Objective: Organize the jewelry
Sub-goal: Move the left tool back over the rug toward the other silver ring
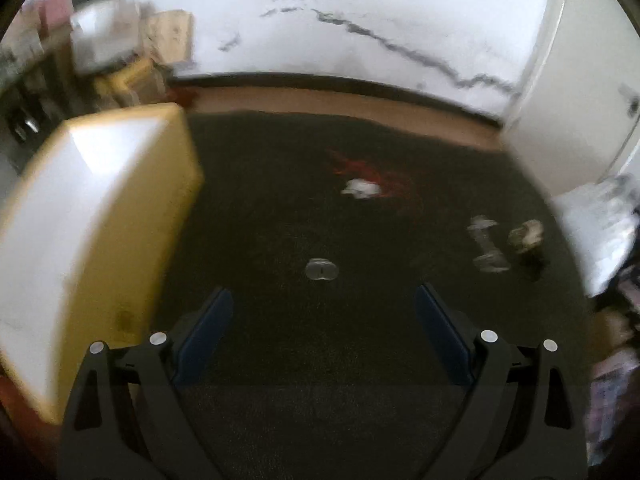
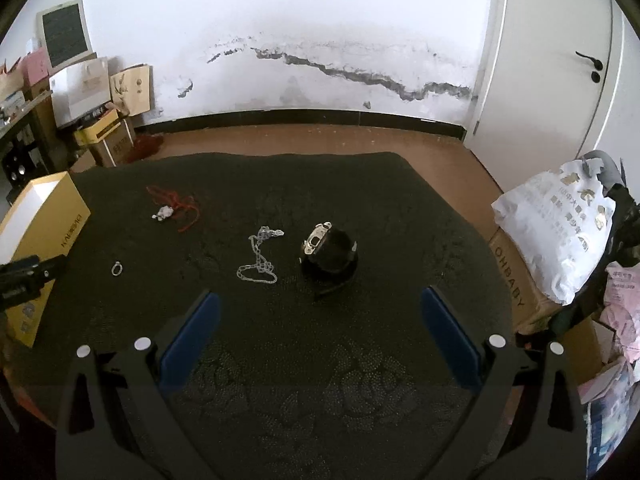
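Observation:
On a dark mat [image 2: 360, 200] lie a small silver ring [image 2: 117, 268], a silver chain [image 2: 258, 258], a black watch [image 2: 330, 254] with a pale face, and a white pendant on red cord [image 2: 164, 213]. The open yellow box [image 2: 40, 220] stands at the mat's left edge. In the blurred left wrist view the ring [image 1: 321, 270] lies just ahead of my open, empty left gripper [image 1: 324, 312], with the box [image 1: 92, 220] at left, pendant [image 1: 360, 188], chain [image 1: 488, 244] and watch [image 1: 526, 236] beyond. My right gripper [image 2: 320, 320] is open and empty, short of the chain and watch.
Cardboard boxes, bags and a shelf [image 2: 92, 100] stand at the far left by the cracked white wall. A white plastic bag on a carton [image 2: 556, 232] sits right of the mat. A white door [image 2: 560, 60] is at the far right.

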